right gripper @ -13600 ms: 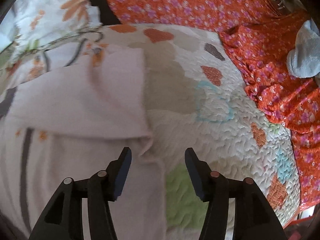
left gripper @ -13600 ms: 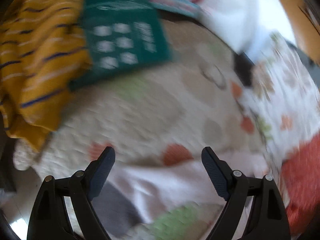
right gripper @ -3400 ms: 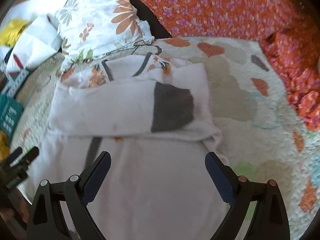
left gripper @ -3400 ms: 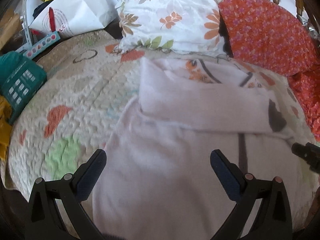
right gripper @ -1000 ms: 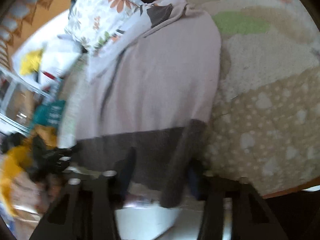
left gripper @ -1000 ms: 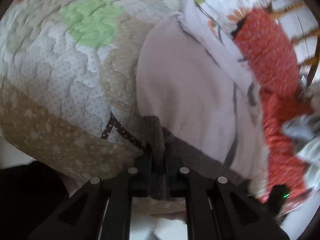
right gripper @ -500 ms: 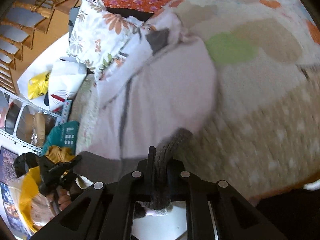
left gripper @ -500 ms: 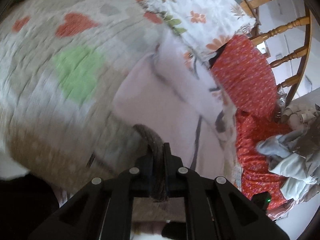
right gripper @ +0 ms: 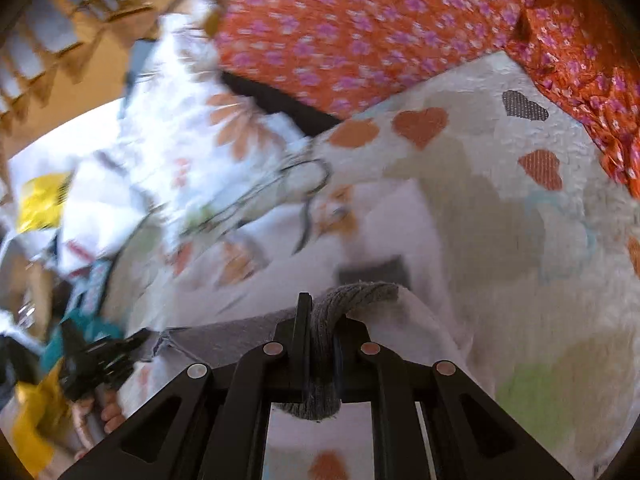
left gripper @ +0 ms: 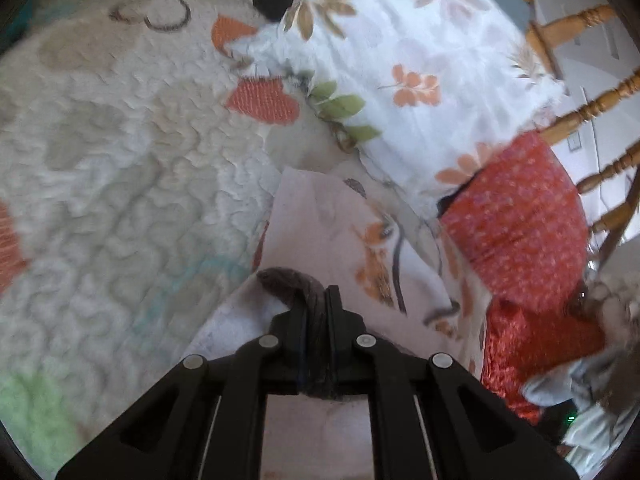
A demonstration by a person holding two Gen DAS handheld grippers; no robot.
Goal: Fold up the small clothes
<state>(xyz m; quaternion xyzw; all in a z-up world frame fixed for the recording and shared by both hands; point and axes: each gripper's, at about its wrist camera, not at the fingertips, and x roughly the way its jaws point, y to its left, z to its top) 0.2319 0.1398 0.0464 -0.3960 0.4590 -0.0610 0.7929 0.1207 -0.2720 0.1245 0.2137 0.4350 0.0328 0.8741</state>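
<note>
A pale pink sweater (left gripper: 320, 220) with a grey ribbed hem lies on the quilted bed cover (left gripper: 120, 168). My left gripper (left gripper: 317, 312) is shut on the grey hem (left gripper: 288, 280) at one bottom corner, held above the sweater's printed upper part. My right gripper (right gripper: 320, 332) is shut on the grey hem (right gripper: 360, 292) at the other corner. The hem stretches between both grippers over the sweater (right gripper: 380, 224). The left gripper also shows in the right wrist view (right gripper: 108, 352).
A white floral pillow (left gripper: 420, 80) and an orange floral cushion (left gripper: 520, 216) lie at the head of the bed. Orange flowered cloth (right gripper: 360, 28) lies at the far side. Wooden chair spindles (left gripper: 592, 108) stand behind. Yellow and teal items (right gripper: 48, 360) lie at the left.
Both grippers, shut on the grey hem, have carried it up from the bed's near edge and forward over the sweater toward the pillows.
</note>
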